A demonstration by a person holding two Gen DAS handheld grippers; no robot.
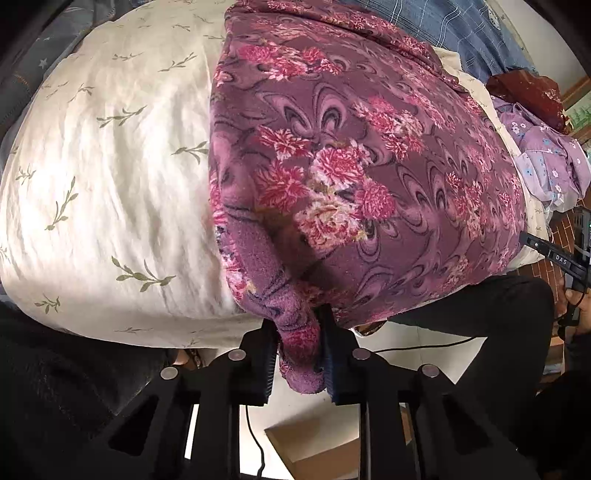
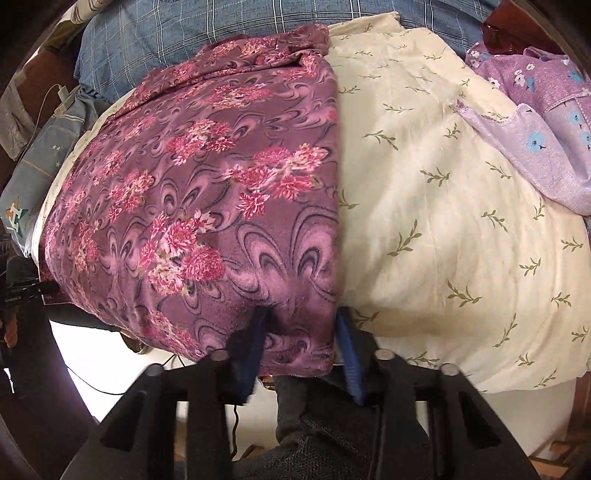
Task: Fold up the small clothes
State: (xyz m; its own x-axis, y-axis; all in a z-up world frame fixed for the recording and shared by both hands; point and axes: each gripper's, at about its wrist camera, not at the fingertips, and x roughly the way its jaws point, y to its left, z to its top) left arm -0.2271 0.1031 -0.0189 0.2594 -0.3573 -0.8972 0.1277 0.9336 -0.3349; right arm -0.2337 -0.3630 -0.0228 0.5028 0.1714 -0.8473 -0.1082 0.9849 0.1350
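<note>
A purple floral garment point(image 1: 351, 166) lies spread over a cream quilt with green sprigs point(image 1: 110, 166). My left gripper point(image 1: 300, 354) is shut on a bunched near-left corner of the garment, at the quilt's near edge. In the right wrist view the same garment point(image 2: 207, 206) covers the left half of the quilt point(image 2: 443, 221). My right gripper point(image 2: 301, 347) has its jaws around the garment's near-right corner; the cloth hangs flat between the blue pads point(image 2: 255, 350), which stand wide apart.
A lilac flowered garment point(image 2: 543, 122) lies at the far right of the bed, with a dark red cloth point(image 1: 528, 96) behind it. Blue plaid bedding point(image 2: 221, 33) lies at the back. White floor and a cardboard box point(image 1: 317, 443) are below.
</note>
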